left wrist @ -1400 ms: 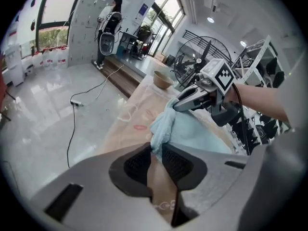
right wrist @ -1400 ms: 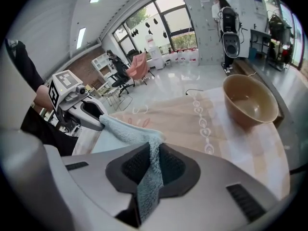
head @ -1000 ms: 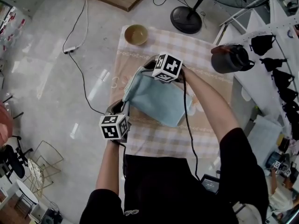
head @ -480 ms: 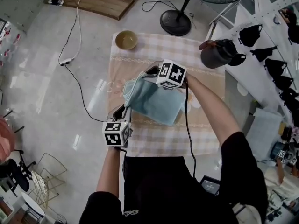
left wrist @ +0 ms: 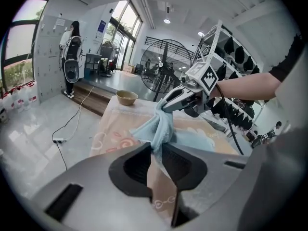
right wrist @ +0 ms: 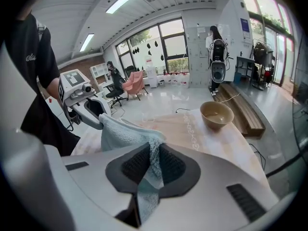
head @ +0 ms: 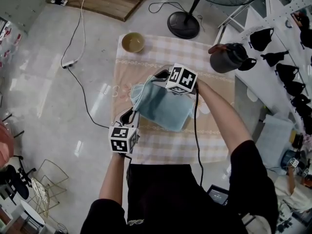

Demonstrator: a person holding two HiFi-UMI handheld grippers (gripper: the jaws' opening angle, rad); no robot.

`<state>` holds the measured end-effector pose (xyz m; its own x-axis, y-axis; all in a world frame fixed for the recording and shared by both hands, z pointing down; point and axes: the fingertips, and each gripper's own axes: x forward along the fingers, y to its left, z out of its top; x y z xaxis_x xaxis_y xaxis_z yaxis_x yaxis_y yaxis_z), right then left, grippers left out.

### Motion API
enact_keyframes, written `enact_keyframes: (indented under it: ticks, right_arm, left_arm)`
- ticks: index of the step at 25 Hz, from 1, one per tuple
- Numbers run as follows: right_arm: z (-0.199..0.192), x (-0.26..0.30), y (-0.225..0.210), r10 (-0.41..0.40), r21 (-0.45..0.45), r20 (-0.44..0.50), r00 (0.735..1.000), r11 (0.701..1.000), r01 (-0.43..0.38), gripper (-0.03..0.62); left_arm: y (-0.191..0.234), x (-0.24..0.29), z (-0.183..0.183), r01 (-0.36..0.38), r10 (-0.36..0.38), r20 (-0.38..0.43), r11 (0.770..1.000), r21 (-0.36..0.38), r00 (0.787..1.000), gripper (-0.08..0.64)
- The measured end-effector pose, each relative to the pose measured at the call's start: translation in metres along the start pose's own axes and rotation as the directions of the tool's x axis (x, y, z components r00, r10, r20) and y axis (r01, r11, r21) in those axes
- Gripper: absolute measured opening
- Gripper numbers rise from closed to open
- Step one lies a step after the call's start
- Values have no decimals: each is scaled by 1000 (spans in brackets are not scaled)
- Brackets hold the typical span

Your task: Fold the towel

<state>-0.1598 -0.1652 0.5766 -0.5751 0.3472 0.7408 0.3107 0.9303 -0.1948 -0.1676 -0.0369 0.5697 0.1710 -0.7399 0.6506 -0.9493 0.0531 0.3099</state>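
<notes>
1. Left tool (head: 132, 114) is clamping the near-left corner of the light blue towel (head: 165, 107), its jaws pinched narrowly on the cloth.
2. Right tool (head: 159, 76) is gripping the far corner the same way.
3. Towel is hanging between them over the checked tabletop (head: 161, 147).
4. Bowl (head: 132, 42) is sitting at the far-left corner of the tabletop, and a fan (head: 183, 24) is standing on the floor (head: 44, 82) beyond.

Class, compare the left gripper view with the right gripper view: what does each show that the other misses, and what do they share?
Only the left gripper view shows the fan and the right gripper, shut on the towel. Only the right gripper view shows the left gripper, also shut on the towel, and a pink chair. Both show the towel pinched in that view's own jaws, the bowl and the patterned tablecloth.
</notes>
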Motion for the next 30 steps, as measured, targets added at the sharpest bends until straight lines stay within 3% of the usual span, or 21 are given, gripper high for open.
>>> enact_keyframes:
  ticks: [3, 7, 14, 22, 30]
  right_arm:
    - [2, 3, -2, -1, -1, 3, 1000, 1000, 1, 44]
    - [6, 13, -4, 14, -8, 0, 1000, 1000, -14, 44]
    - [0, 47, 7, 111, -54, -93, 989, 992, -116, 46]
    - [-5, 94, 15, 76, -235, -223, 972, 963, -129, 101]
    - [-6, 113, 11, 52, -243, -277, 959, 962, -122, 120]
  left_arm:
    - [0, 2, 0, 0, 0, -3, 1000, -2, 1000, 75]
    - [6, 2, -5, -3, 3, -2, 998, -64, 1000, 75]
    - [9, 6, -25, 4, -7, -22, 987, -160, 1000, 75]
    - [23, 11, -45, -12, 3, -42, 973, -229, 999, 75]
    - [32, 12, -46, -9, -2, -48, 970, -242, 999, 75]
